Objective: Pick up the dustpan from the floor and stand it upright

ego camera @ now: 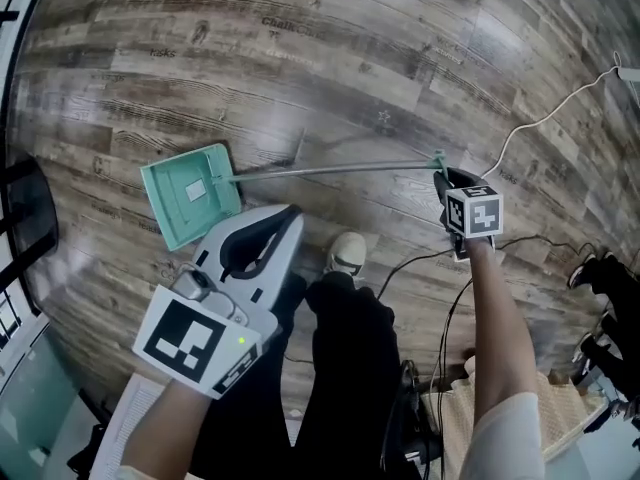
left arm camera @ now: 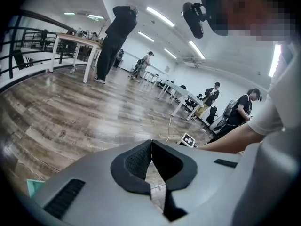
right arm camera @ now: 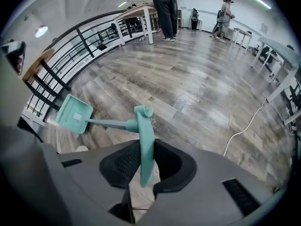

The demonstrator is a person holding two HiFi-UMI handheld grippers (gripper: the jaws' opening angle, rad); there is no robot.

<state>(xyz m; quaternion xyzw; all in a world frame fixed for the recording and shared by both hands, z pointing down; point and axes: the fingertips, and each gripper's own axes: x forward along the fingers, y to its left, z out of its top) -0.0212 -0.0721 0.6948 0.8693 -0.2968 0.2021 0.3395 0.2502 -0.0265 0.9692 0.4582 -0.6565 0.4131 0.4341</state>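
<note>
The right tool (right arm camera: 146,149) pinches the flat end grip of the mint-green plastic dustpan with a long grey metal pole (ego camera: 190,196), so the grasp is made. Its scoop sits low by the wood-plank floor (ego camera: 330,58) (whether it touches, I cannot tell). The pole lies slanted, not upright, so standing it up is left to do. The left tool (ego camera: 292,213) is pressed together on nothing.

We count one dustpan (ego camera: 190,193); two units, the left gripper (ego camera: 290,216) and the right gripper (ego camera: 443,176); one white cable (ego camera: 545,118) on the floor (ego camera: 350,68); one light shoe (ego camera: 347,253); and, in the right gripper view, two standing people, a near person (right arm camera: 164,4) and a far person (right arm camera: 226,14).
</note>
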